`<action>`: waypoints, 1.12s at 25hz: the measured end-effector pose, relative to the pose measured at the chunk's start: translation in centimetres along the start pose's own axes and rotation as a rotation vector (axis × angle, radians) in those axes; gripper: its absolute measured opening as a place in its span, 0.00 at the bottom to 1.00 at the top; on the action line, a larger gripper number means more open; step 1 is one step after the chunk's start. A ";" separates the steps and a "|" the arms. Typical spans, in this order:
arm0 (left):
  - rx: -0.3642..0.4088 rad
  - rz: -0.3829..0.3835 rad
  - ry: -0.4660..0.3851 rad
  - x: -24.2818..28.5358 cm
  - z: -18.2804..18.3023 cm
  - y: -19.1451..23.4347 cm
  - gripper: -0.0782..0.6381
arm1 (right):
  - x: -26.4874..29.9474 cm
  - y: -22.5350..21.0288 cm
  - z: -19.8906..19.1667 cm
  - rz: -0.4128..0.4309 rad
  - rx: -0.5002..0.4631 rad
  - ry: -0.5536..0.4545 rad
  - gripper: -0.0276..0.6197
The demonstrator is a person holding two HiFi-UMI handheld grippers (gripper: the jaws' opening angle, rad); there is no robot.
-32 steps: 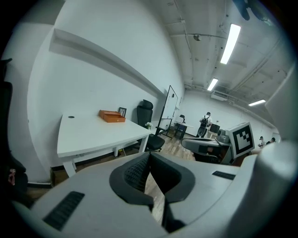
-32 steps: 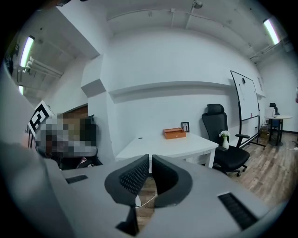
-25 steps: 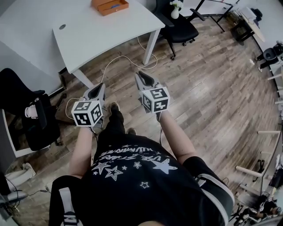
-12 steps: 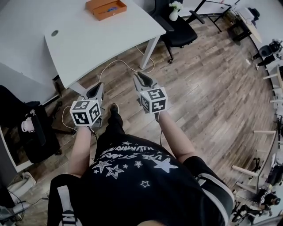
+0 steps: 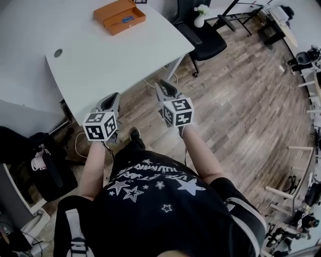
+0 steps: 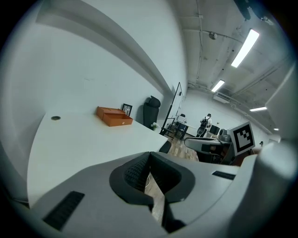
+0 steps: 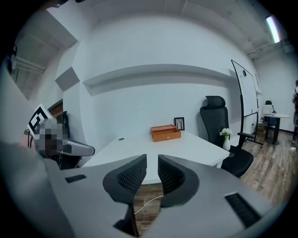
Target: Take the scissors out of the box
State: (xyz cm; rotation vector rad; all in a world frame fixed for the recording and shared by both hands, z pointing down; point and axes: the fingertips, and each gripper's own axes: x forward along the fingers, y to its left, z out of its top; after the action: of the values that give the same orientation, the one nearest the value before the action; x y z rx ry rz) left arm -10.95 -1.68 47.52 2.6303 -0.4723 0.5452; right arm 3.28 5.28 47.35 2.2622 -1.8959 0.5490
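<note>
Grippers are held out side by side ahead of a person in a black star-printed shirt (image 5: pixel 155 201), as seen from the head view: the left gripper (image 5: pixel 112 97) is poised at the near edge of a white table (image 5: pixel 100 60), while the right gripper (image 5: pixel 162 85) is held just beside that edge, over the wooden floor (image 5: pixel 241 110). An orange box (image 5: pixel 129 25) is seen lying open at the far side of the table, well apart from both grippers, and the scissors (image 5: pixel 126 20), made out only as a small blue shape, are seen inside it. A black office chair (image 5: pixel 205 42) is placed past the table's right corner, with a small white vase (image 5: pixel 199 15) of flowers shown near it. In the left gripper view, the dark ribbed pads are seen pressed together at their tips, nothing being caught between them; the box is framed far across the pale tabletop, with a small picture frame (image 6: pixel 126 109) propped just behind it against the wall. In the right gripper view, the jaws are drawn almost together, only a thin slit being left between the pads, and nothing is held there; the box is centred beyond them on the table, and the chair and vase are shown off to the right.
</note>
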 end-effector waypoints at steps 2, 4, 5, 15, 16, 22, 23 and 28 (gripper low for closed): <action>-0.003 -0.010 0.004 1.2 1.3 1.4 0.13 | 1.9 -0.5 0.9 -0.010 -0.005 0.008 0.14; -0.009 -0.019 0.006 2.2 2.3 2.7 0.13 | 3.7 -0.8 1.8 -0.014 0.003 0.011 0.21; -0.009 -0.024 0.007 2.6 2.8 3.3 0.13 | 4.5 -0.9 2.2 -0.016 0.005 0.011 0.23; 0.001 -0.049 0.009 6.3 6.4 8.6 0.13 | 10.9 -2.8 5.7 -0.045 0.036 -0.011 0.32; -0.002 -0.047 0.006 6.7 6.6 9.0 0.13 | 11.5 -3.1 5.9 -0.040 0.047 -0.014 0.34; -0.019 -0.004 -0.013 8.9 8.4 11.1 0.13 | 15.3 -5.6 7.3 -0.020 0.091 -0.021 0.37; -0.022 0.008 -0.016 9.2 8.7 11.4 0.13 | 16.0 -6.0 7.5 -0.010 0.087 -0.018 0.37; -0.040 0.100 -0.042 11.2 10.7 13.5 0.13 | 20.7 -8.3 9.5 0.078 0.042 -0.015 0.37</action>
State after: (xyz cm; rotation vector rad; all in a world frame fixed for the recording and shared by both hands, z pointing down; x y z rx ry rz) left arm -3.45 -20.82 47.80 2.5952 -0.6247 0.5074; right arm 16.00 -15.36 47.08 2.2306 -2.0058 0.5893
